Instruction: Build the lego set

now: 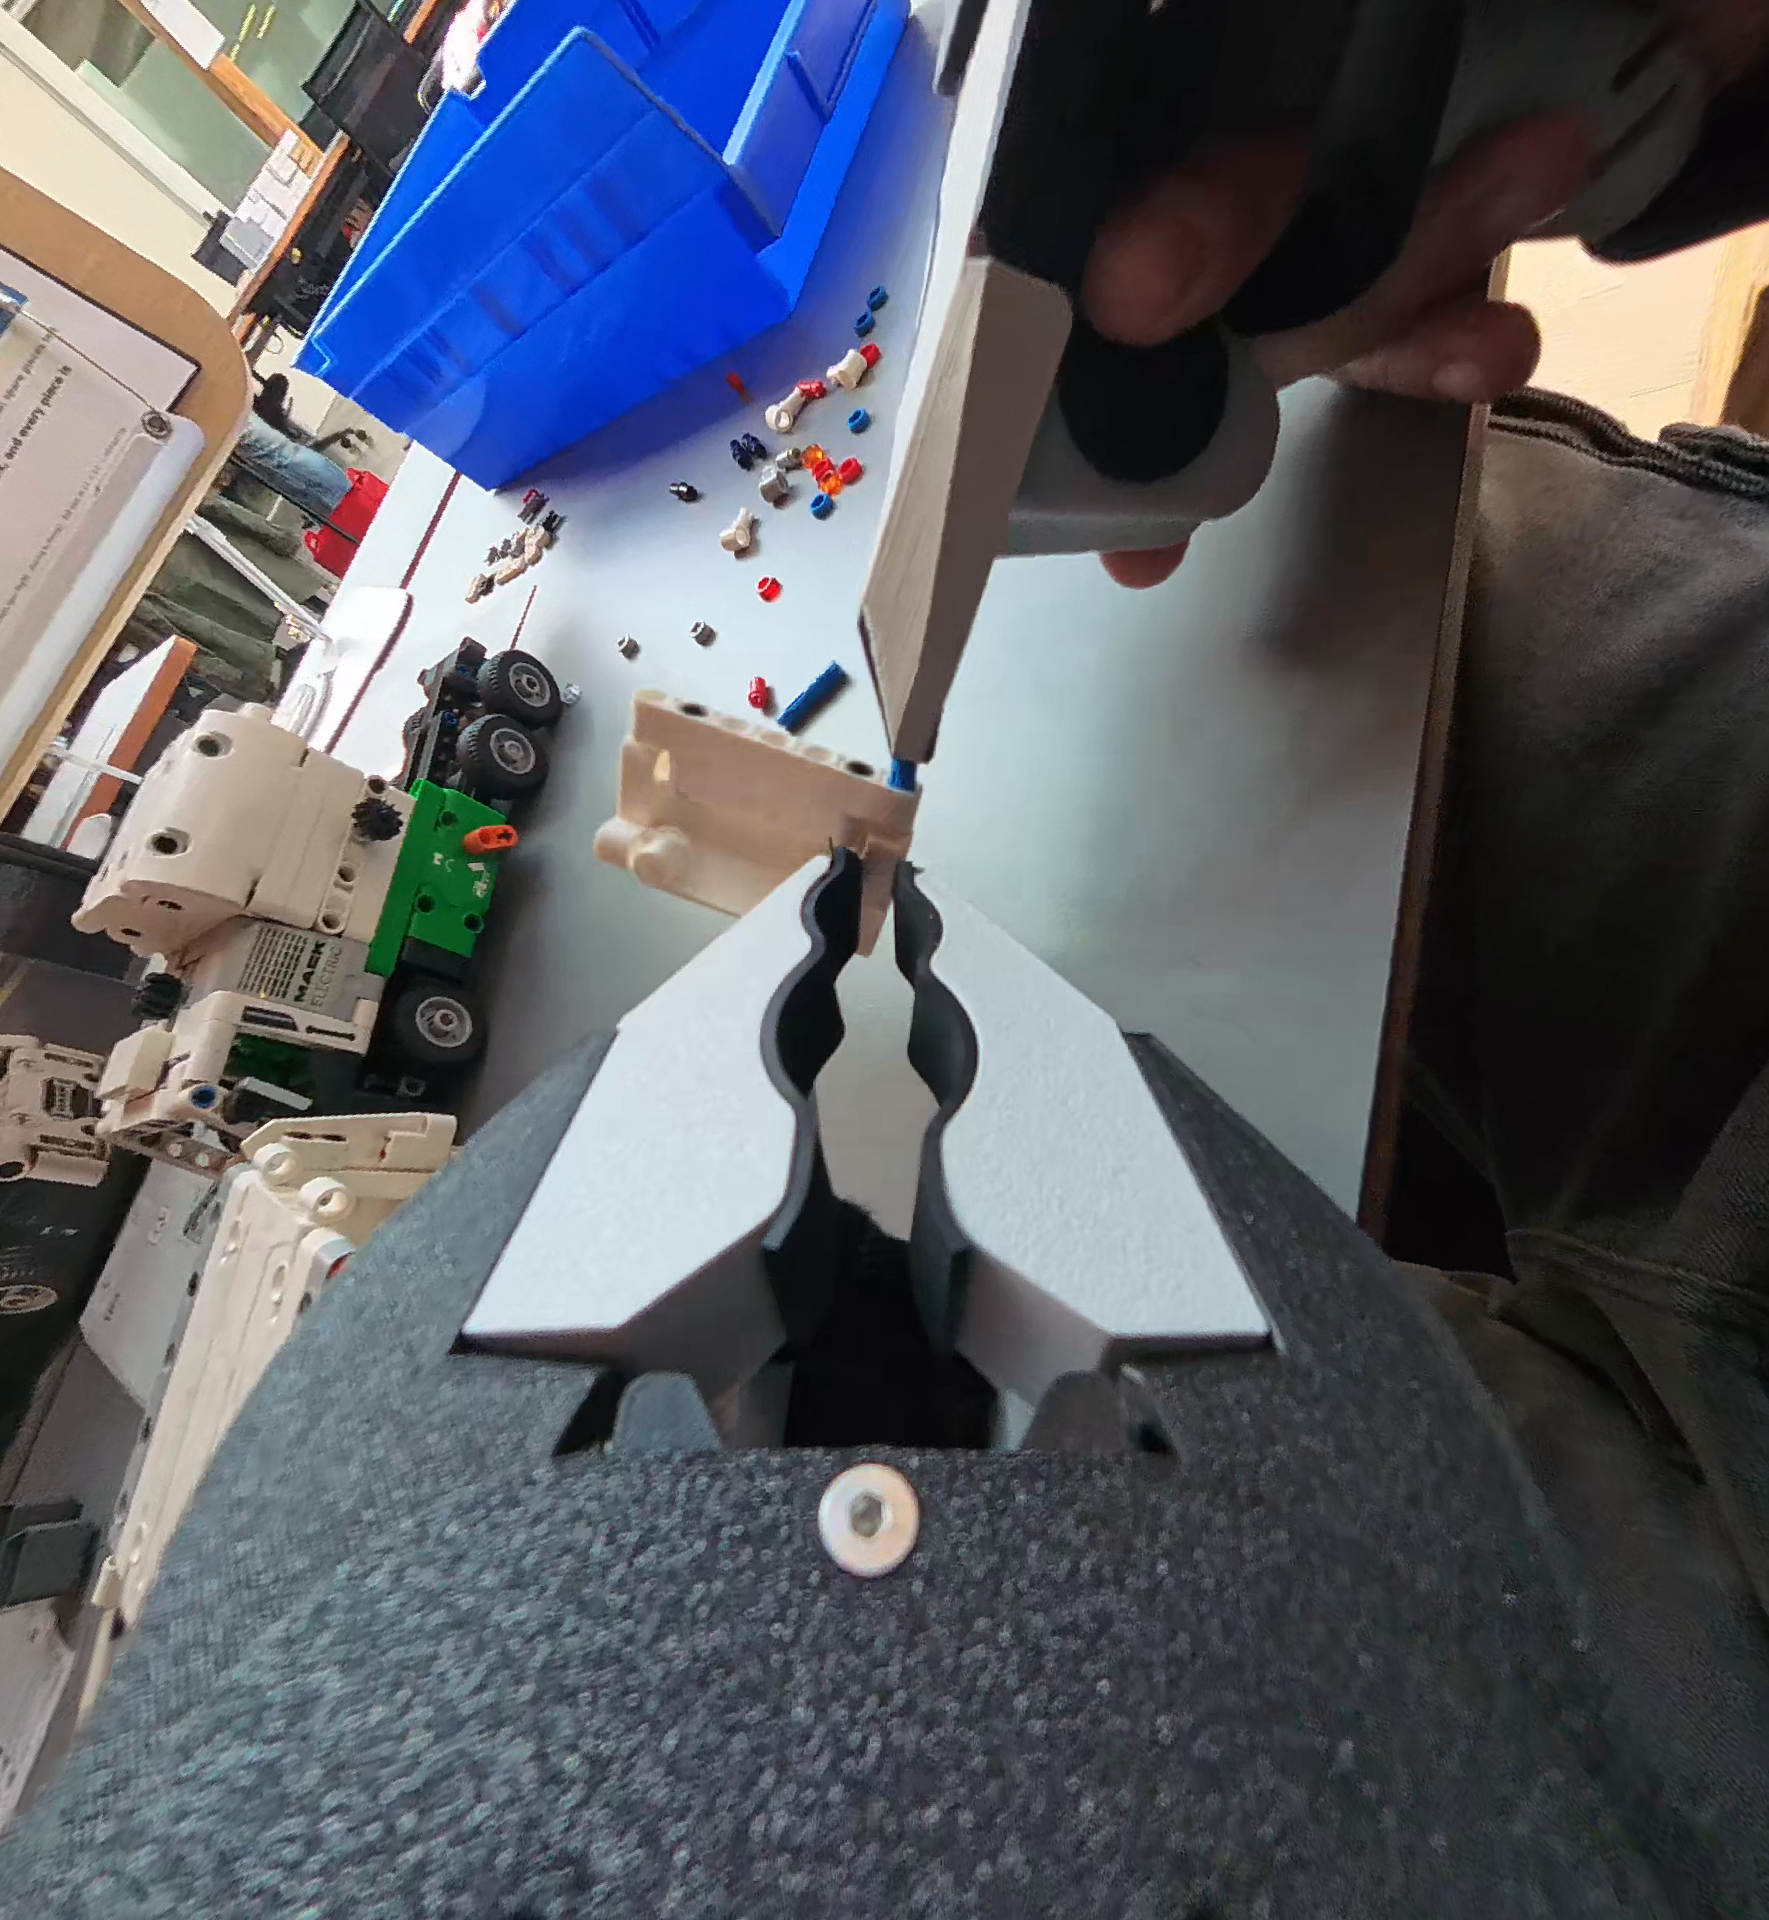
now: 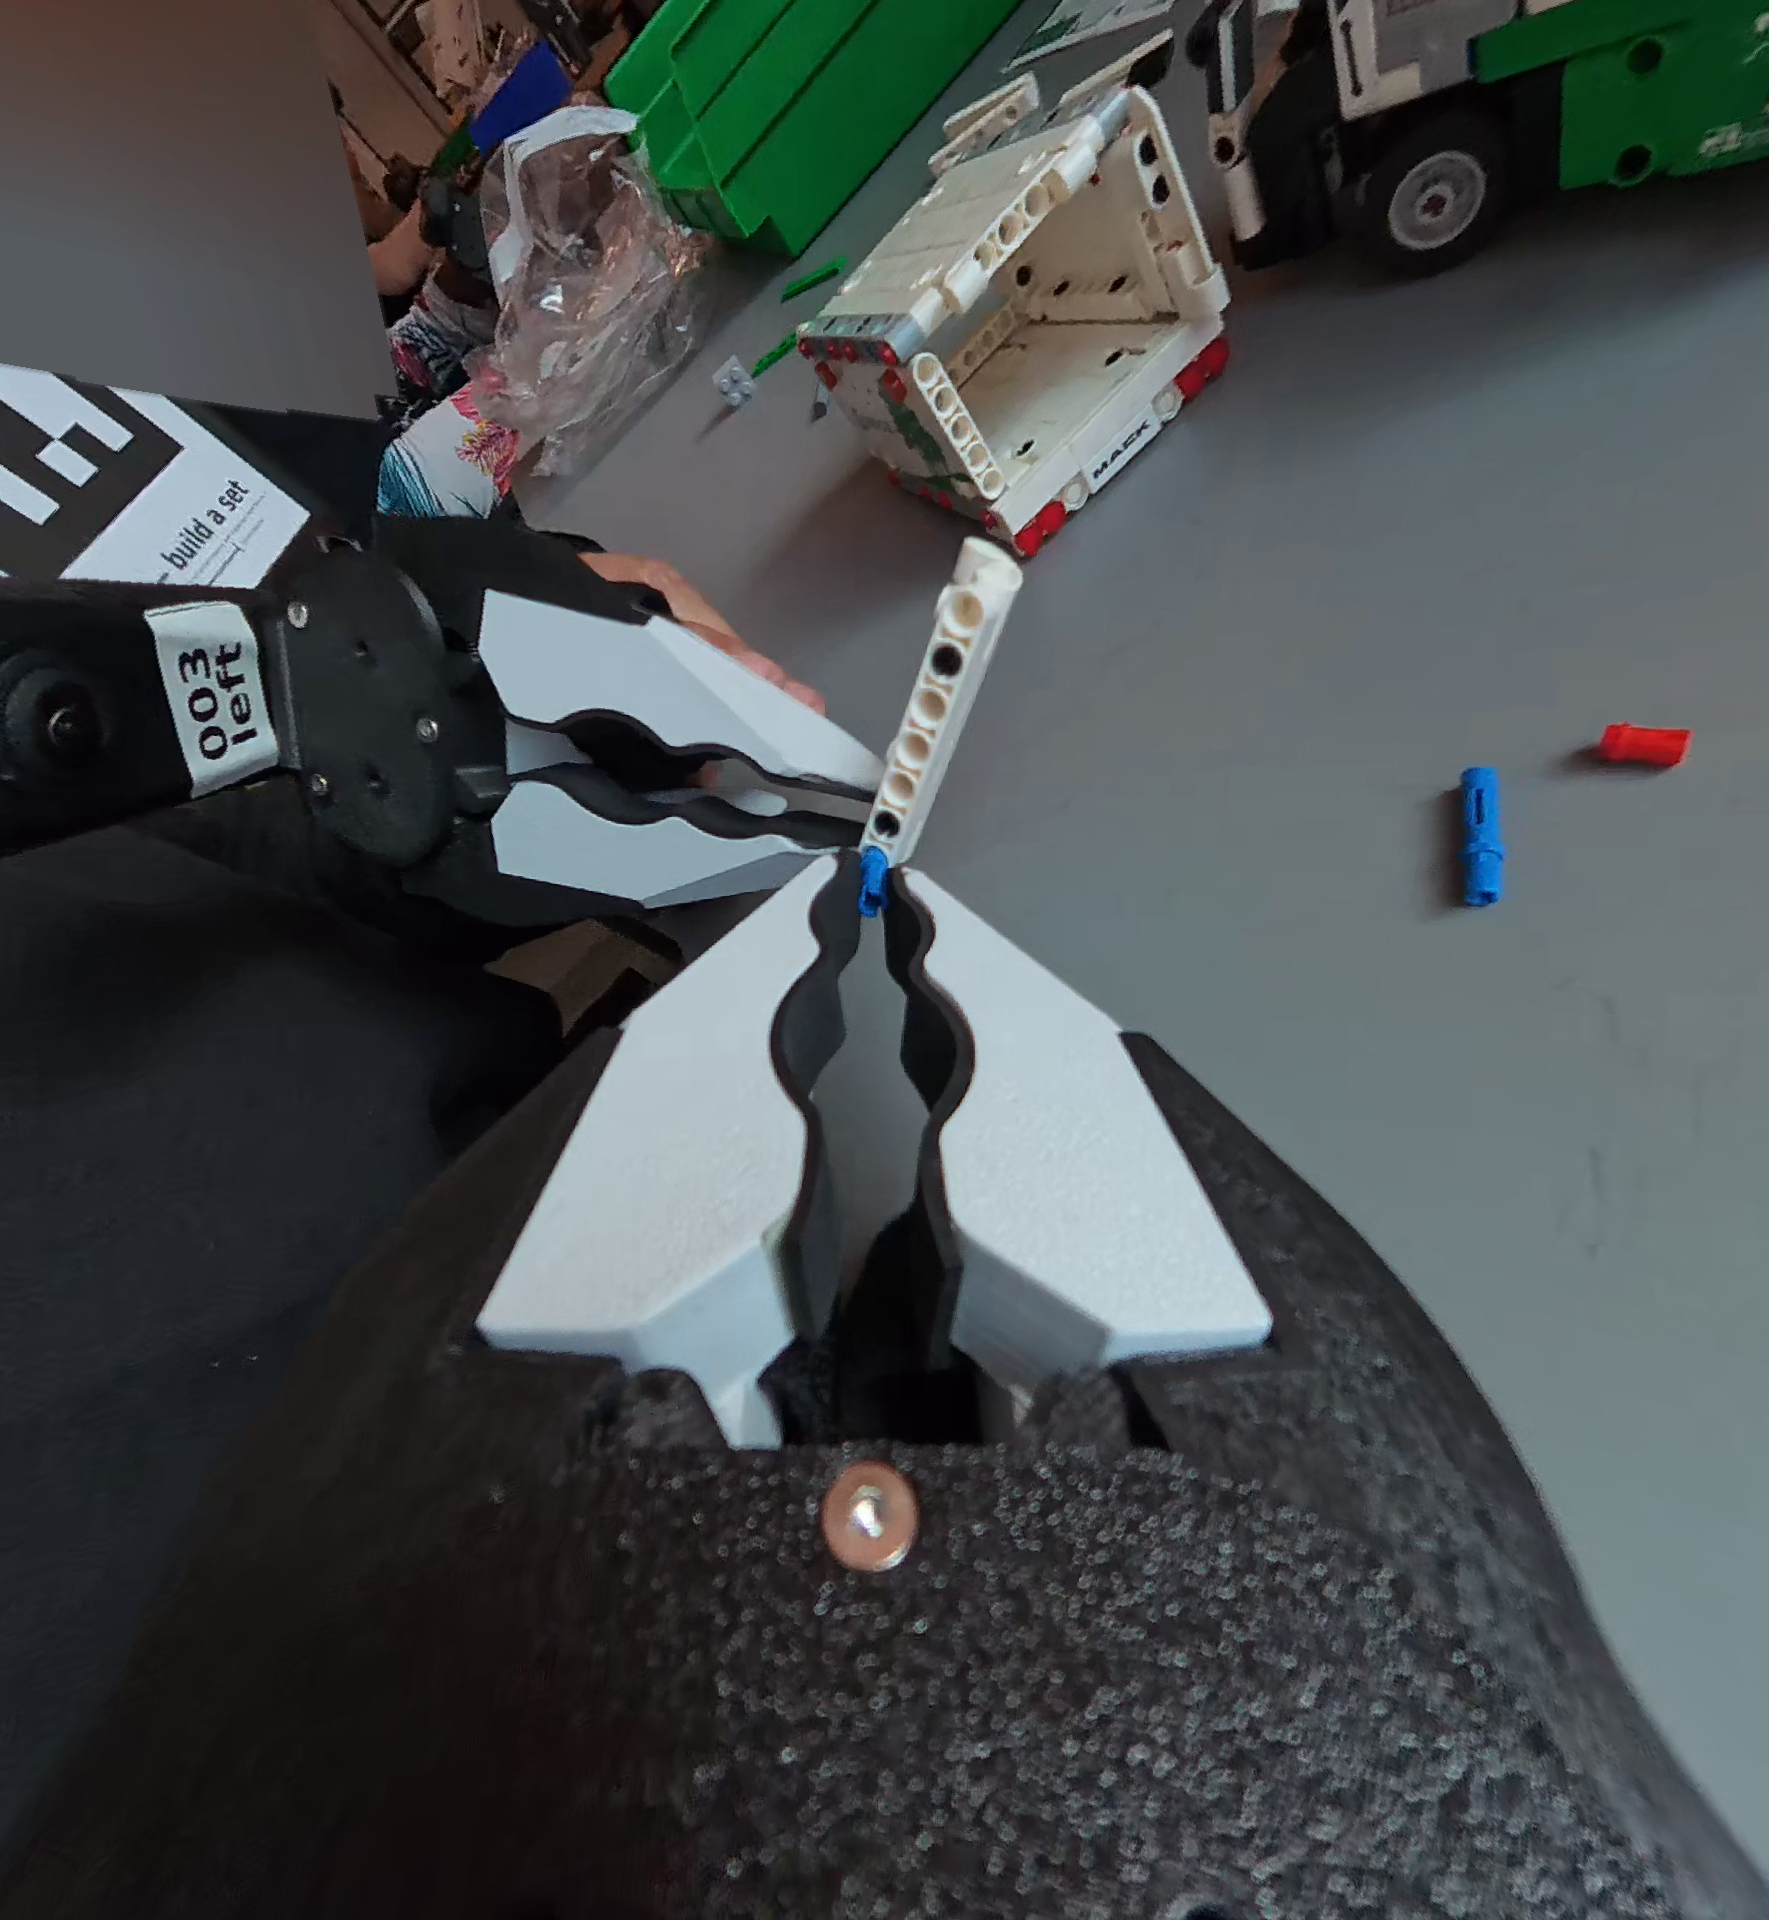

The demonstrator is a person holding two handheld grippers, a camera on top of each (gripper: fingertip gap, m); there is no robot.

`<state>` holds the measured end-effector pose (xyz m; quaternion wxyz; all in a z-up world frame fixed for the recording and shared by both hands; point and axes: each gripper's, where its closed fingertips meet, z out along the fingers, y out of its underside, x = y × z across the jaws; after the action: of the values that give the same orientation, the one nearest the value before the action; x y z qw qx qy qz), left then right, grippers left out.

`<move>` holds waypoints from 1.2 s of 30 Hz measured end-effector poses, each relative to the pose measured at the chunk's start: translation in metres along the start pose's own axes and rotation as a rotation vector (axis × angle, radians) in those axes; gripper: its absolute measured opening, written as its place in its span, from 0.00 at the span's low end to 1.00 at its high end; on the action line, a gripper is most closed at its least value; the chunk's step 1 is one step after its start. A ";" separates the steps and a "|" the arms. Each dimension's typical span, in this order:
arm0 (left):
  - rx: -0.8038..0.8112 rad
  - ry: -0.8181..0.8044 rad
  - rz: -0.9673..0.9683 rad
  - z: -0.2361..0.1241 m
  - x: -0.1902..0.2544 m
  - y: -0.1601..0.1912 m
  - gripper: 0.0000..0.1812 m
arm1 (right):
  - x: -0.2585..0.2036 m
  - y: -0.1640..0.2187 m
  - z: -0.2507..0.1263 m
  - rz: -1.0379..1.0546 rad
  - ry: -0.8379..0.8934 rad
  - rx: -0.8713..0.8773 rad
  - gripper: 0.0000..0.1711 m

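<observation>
While my left gripper [image 1: 867, 868] is clamping the white beam [image 2: 937, 707], I'm pinching the blue pin [image 2: 872, 881] in the nearly closed right gripper [image 2: 872, 883], aligning squarely with the end hole.

Left tool [image 1: 867, 868] & right tool [image 2: 872, 873]: white fingers w/ wavy black pads, speckled dark-grey bodies, one silver screw each.

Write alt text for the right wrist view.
The right gripper pinches a blue pin at the end hole of a white beam, which the left gripper holds from the side above a grey table. A loose blue pin, a red piece and a white truck body lie beyond.
</observation>
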<state>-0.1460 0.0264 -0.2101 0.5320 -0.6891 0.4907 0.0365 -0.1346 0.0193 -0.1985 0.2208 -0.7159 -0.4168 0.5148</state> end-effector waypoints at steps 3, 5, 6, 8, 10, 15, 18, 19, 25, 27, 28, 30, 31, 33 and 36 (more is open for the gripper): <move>-0.006 0.005 0.008 -0.002 0.002 0.002 0.02 | 0.000 0.000 0.002 -0.045 0.033 0.004 0.02; -0.008 0.010 -0.008 -0.003 0.001 0.004 0.02 | 0.001 0.000 0.003 -0.082 0.062 0.012 0.02; -0.015 0.013 -0.007 -0.002 0.001 0.005 0.02 | 0.002 0.001 0.004 -0.089 0.074 0.005 0.02; -0.032 0.006 0.010 -0.001 0.002 0.007 0.02 | 0.005 0.003 0.005 -0.096 0.096 -0.010 0.02; -0.023 0.021 0.000 -0.001 0.004 0.005 0.02 | 0.007 0.004 0.007 -0.106 0.108 -0.018 0.02; -0.032 0.024 -0.009 0.000 0.004 0.006 0.02 | 0.007 0.004 0.008 -0.095 0.106 -0.020 0.02; -0.049 0.024 -0.008 0.001 0.004 0.008 0.02 | 0.009 0.005 0.010 -0.094 0.119 -0.029 0.02; -0.040 0.026 -0.014 0.001 0.003 0.007 0.02 | 0.008 0.004 0.009 -0.080 0.104 -0.021 0.02; -0.010 0.029 -0.015 -0.001 0.004 0.003 0.02 | 0.004 0.001 0.005 -0.069 0.064 -0.002 0.02; -0.013 0.033 -0.016 -0.001 0.004 0.004 0.02 | 0.004 0.002 0.005 -0.081 0.072 -0.004 0.02; -0.014 0.032 -0.016 -0.001 0.004 0.004 0.02 | 0.004 0.002 0.005 -0.078 0.070 -0.003 0.02; -0.023 0.027 -0.010 0.000 0.004 0.006 0.02 | 0.004 0.001 0.003 -0.064 0.060 0.004 0.02; -0.028 0.024 -0.007 0.000 0.003 0.007 0.02 | 0.004 0.000 0.002 -0.062 0.061 0.012 0.02; -0.027 0.028 -0.009 0.000 0.003 0.007 0.02 | 0.004 0.000 0.002 -0.064 0.061 0.014 0.02; -0.030 0.030 -0.012 0.000 0.003 0.007 0.02 | 0.006 0.001 0.002 -0.072 0.077 0.007 0.02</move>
<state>-0.1495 0.0245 -0.2169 0.5146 -0.7003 0.4938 0.0303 -0.1355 0.0231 -0.2031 0.2575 -0.7188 -0.4320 0.4800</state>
